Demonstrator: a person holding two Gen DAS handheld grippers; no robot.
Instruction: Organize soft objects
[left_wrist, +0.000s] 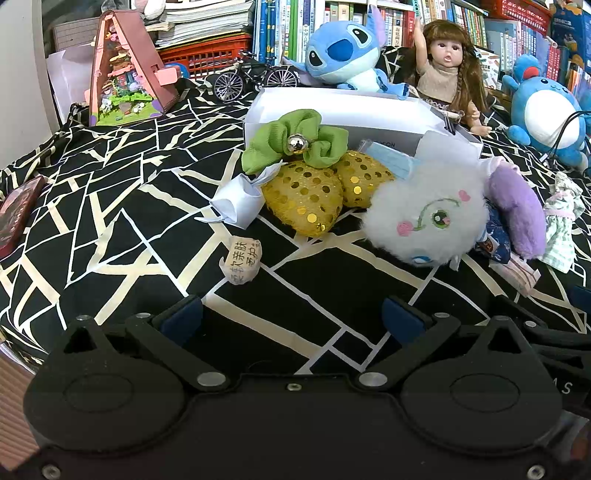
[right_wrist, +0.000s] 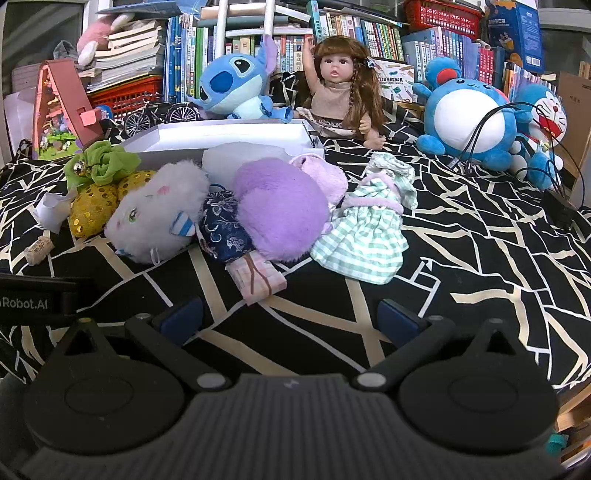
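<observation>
A: Bookshelves stand behind; your black patterned bedcover (right_wrist: 480, 236) carries the pile, in front of the white box (right_wrist: 229, 136). Both the left gripper (left_wrist: 291, 317) and right gripper (right_wrist: 288, 314) are spread apart, holding nothing.

B: What first?

A: I think the green checked doll dress (right_wrist: 365, 236), right of the box front. It is light and limp; pinch a fold. Left of it, the white fluffy plush (right_wrist: 155, 210) squashes easily, so take its body.

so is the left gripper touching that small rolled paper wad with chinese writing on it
Apart. The left wrist view shows the left gripper open, with bare black-and-cream cloth between its fingertips and the small rolled paper wad.
</observation>
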